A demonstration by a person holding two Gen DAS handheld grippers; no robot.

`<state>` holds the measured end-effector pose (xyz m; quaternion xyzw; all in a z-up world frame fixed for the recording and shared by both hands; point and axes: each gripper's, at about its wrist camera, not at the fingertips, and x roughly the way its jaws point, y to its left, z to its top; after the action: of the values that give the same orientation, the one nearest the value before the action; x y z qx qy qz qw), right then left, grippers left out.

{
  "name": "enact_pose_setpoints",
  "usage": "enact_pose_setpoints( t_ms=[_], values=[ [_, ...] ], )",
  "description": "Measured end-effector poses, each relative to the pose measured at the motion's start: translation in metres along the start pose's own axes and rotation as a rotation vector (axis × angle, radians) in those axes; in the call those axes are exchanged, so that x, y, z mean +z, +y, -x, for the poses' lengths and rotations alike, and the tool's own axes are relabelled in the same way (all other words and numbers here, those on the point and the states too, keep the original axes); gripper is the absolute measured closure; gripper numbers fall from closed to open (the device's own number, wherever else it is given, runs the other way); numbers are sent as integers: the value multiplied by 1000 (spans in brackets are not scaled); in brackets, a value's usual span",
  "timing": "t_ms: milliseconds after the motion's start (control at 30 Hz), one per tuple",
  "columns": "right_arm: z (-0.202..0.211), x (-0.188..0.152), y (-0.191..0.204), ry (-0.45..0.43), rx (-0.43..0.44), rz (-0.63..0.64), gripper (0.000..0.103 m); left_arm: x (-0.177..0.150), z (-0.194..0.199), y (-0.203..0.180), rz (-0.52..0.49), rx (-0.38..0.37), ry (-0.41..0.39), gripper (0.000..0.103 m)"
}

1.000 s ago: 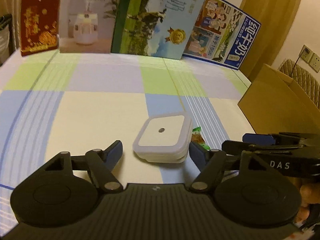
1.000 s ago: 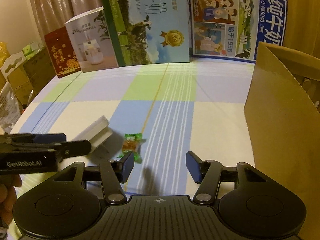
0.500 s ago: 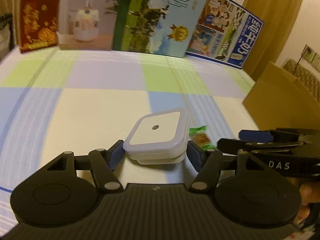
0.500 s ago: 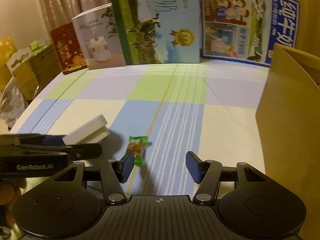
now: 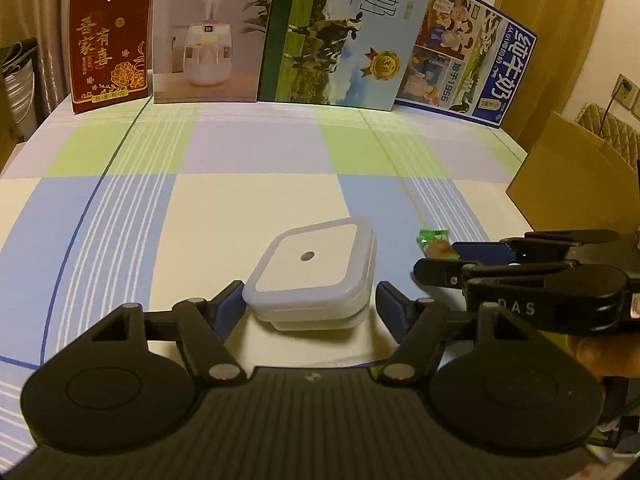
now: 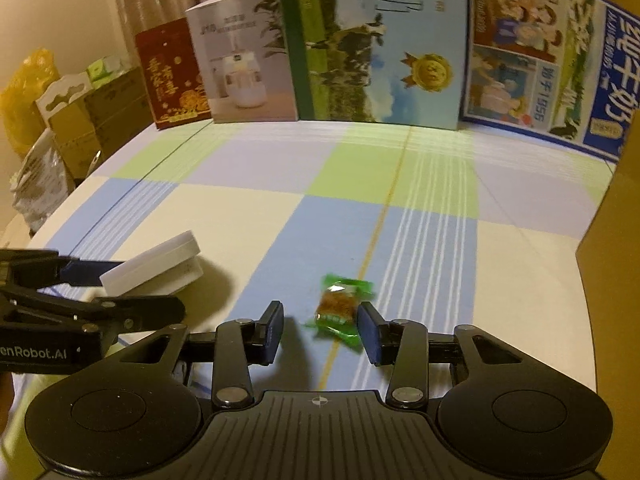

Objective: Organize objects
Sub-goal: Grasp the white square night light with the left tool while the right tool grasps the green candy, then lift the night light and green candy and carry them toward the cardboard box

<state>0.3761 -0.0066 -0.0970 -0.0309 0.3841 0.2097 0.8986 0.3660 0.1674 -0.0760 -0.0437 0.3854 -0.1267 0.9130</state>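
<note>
- While the left gripper (image 5: pixel 310 306) reaches over the near part of the checked tablecloth (image 5: pixel 240 184), its jaws stand spread to either side of the white square device (image 5: pixel 314 272); the left pad looks to be touching the device's side and the right pad sits just clear, so no firm hold shows.
- In the right wrist view the device (image 6: pixel 154 266) appears tilted, its near end raised between those fingers.
- The right gripper (image 6: pixel 320 330) is parted too, its two blue pads flanking the green-wrapped candy (image 6: pixel 340 308) without pressing it; the candy lies on the cloth beside a yellow stripe, close to the near edge.
- Seen from the left wrist, the candy (image 5: pixel 436 244) lies just right of the device, at the tip of the right gripper (image 5: pixel 460 258).
- A brown cardboard box (image 5: pixel 576 184) stands at the right edge of the surface.
- Along the far edge stand a red box (image 5: pixel 108 40), a humidifier box (image 5: pixel 208 32), a milk carton box (image 5: pixel 344 32) and a blue milk box (image 5: pixel 472 60).
</note>
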Motion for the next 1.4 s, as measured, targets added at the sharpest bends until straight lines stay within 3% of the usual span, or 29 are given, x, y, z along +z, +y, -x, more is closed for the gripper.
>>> enact_pose_setpoints(
  t_ms=[333, 367, 433, 533, 733, 900, 1100, 1400],
  values=[
    [-4, 0, 1, -15, 5, 12, 64, 0, 1, 4, 42, -24, -30, 27],
    [-4, 1, 1, -15, 1, 6, 65, 0, 1, 4, 49, -19, -35, 27],
    [-3, 1, 1, -12, -25, 16, 80, 1, -1, 4, 63, -14, -27, 27],
    [-1, 1, -1, -3, -38, 9, 83, 0, -5, 2, 65, -9, -17, 28],
    [3, 1, -4, 15, -60, -7, 83, -1, -6, 3, 89, -5, -6, 38],
    [12, -1, -5, 28, -71, -25, 83, -4, 1, -1, 106, 21, 4, 39],
    [34, -5, 0, 34, -59, -42, 84, -13, 13, -18, 56, 68, 40, 40],
    [83, -20, 16, 49, -35, -52, 84, -57, 59, -45, 69, -1, 139, 39]
  ],
)
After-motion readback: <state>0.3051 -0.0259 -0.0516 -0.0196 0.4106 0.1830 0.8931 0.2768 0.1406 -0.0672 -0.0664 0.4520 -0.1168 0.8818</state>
